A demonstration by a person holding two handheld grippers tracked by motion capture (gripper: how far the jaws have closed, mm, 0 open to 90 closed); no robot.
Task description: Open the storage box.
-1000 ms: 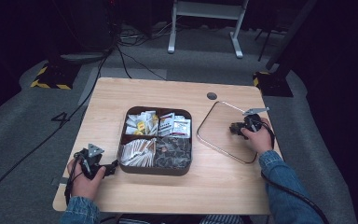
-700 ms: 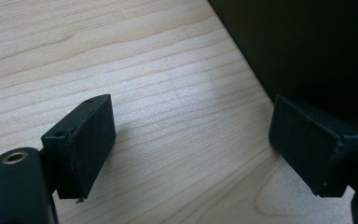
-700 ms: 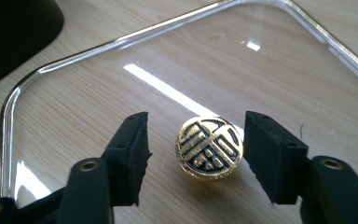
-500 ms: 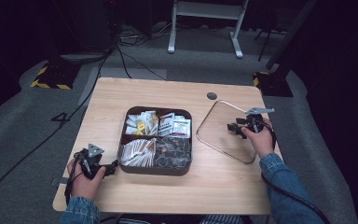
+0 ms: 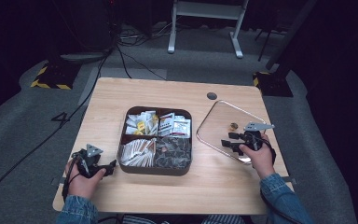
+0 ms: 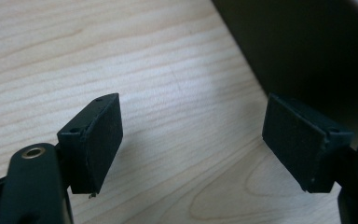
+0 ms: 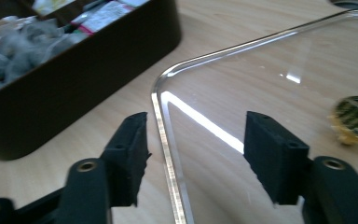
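Observation:
A dark brown compartment box [image 5: 154, 168] sits mid-table, holding several sachets and tea bags. Right of it lies a clear square lid [image 5: 223, 122] with a small gold knob [image 5: 233, 126]. My right gripper [image 5: 224, 143] is open at the lid's near-left edge. In the right gripper view its jaws [image 7: 196, 149] straddle the lid's rim [image 7: 168, 140], with the knob [image 7: 356, 116] to the right and the box [image 7: 74, 88] at upper left. My left gripper [image 5: 113, 164] rests open on the table by the box's front left corner. Its jaws [image 6: 193, 140] are empty, and the dark box wall [image 6: 307, 51] is close ahead.
A round grommet hole [image 5: 211, 95] sits in the wooden table [image 5: 121, 98] behind the lid. Bare wood lies left of the box and along the front edge. Cables and a white stand base [image 5: 205, 14] are on the floor beyond.
My right gripper has slid back toward the person, from over the lid's middle to its near-left rim. The left gripper has stayed put.

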